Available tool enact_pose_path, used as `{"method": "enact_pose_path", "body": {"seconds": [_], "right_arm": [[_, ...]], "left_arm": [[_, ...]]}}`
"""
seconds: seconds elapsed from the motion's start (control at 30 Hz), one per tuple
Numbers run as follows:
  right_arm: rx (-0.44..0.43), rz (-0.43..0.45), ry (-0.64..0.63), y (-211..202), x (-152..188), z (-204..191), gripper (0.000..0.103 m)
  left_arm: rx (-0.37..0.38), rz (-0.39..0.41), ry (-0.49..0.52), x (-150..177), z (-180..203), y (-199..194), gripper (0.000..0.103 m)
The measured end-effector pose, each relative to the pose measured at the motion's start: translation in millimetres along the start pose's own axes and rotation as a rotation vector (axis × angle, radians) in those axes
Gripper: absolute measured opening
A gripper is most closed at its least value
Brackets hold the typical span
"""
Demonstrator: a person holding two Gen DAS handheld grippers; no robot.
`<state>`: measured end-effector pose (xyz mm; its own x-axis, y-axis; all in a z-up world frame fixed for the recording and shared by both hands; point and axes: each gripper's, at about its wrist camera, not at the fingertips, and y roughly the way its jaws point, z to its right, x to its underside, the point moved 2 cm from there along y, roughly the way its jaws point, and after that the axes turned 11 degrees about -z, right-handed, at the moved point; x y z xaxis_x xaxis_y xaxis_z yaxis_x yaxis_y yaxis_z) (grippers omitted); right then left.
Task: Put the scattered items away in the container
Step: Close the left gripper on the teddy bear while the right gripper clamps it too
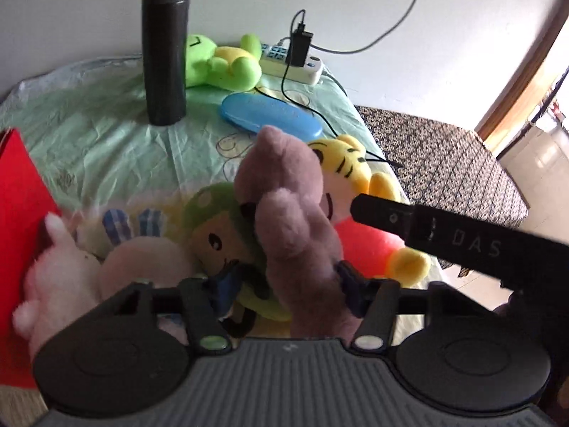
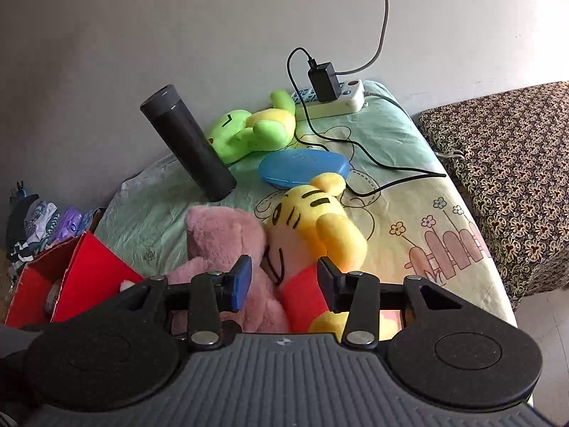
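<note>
Your left gripper clamps the mauve plush, raised right of the red box, ready for deposit. Your right gripper hovers unclenched over the tiger plush.

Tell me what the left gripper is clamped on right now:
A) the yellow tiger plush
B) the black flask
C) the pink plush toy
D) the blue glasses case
C: in the left wrist view the left gripper has both fingers pressed into the pink plush toy, held above the pile, while the yellow tiger plush, blue glasses case and black flask sit on the bed apart from it.
</note>
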<state>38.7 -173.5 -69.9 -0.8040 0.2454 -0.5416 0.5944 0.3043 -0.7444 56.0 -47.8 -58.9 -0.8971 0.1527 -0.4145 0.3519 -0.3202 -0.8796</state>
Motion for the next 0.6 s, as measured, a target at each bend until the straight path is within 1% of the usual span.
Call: {"method": "enact_pose_path", "body": {"seconds": [0.07,0.13,0.23,0.4,0.43,0.5,0.57,0.6], "right_arm": [[-0.015,-0.014,0.002,2,-1,0,0.045],[-0.024,-0.029,-0.001,5,-1,-1,0.045],[-0.061,-0.065,-0.01,8,2,-5,0.045],[-0.089,-0.117,-0.052,18,7,-17,0.046],[-0.097,-0.125,-0.059,20,8,-20,0.048],[-0.112,-0.137,-0.07,24,9,-24,0.054],[-0.149,-0.164,-0.074,30,10,-29,0.057],[-0.169,-0.184,-0.073,33,11,-31,0.058]], "left_arm": [[0.0,-0.012,0.014,2,3,5,0.04],[-0.008,0.004,0.03,5,2,3,0.037],[0.016,0.014,0.011,8,-10,-2,0.037],[0.092,0.015,-0.079,18,-42,-7,0.037],[0.09,0.014,-0.086,21,-46,-7,0.037],[0.056,0.004,-0.083,26,-51,-5,0.026],[0.012,-0.005,-0.078,29,-53,0,0.024],[0.008,-0.008,-0.081,30,-54,2,0.023]]}}
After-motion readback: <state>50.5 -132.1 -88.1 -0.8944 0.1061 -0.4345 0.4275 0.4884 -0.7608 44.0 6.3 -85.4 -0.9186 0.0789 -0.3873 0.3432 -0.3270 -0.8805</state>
